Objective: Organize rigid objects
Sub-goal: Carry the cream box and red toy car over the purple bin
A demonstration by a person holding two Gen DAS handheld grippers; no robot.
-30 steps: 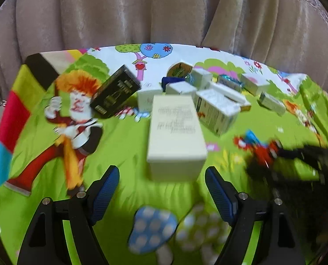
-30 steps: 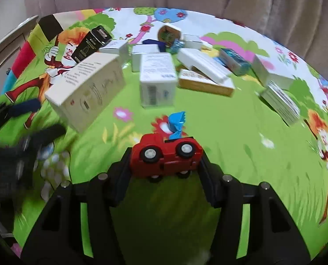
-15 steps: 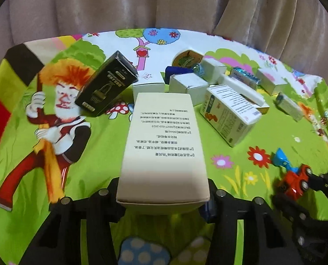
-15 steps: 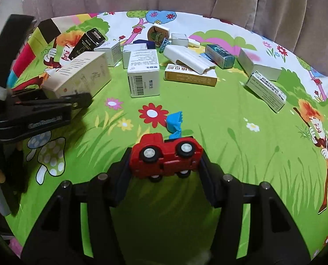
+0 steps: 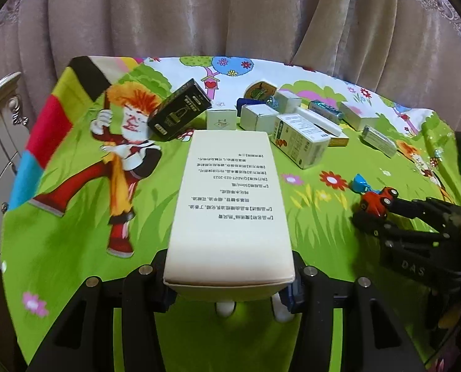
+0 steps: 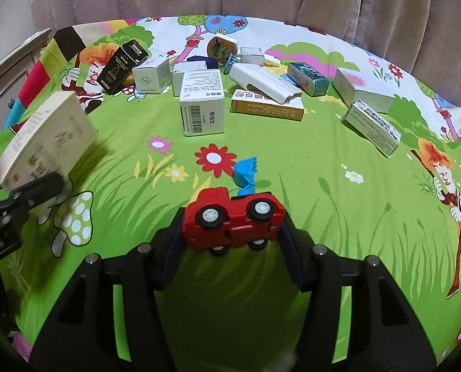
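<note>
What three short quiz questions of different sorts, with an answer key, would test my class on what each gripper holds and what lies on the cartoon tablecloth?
1. Multiple choice: What is the left gripper clamped on? A) the cream box B) a glass bottle C) a metal spoon
2. True or false: The right gripper is empty.
3. Fill in the blank: The black box lies at the far ____ end of the clutter, as the right wrist view shows it.

Key
1. A: its near end sits between the pads.
2. False: it grips the red toy car, shown with its wheels facing the camera.
3. Left: it sits beside a small white box on the tablecloth.
</note>
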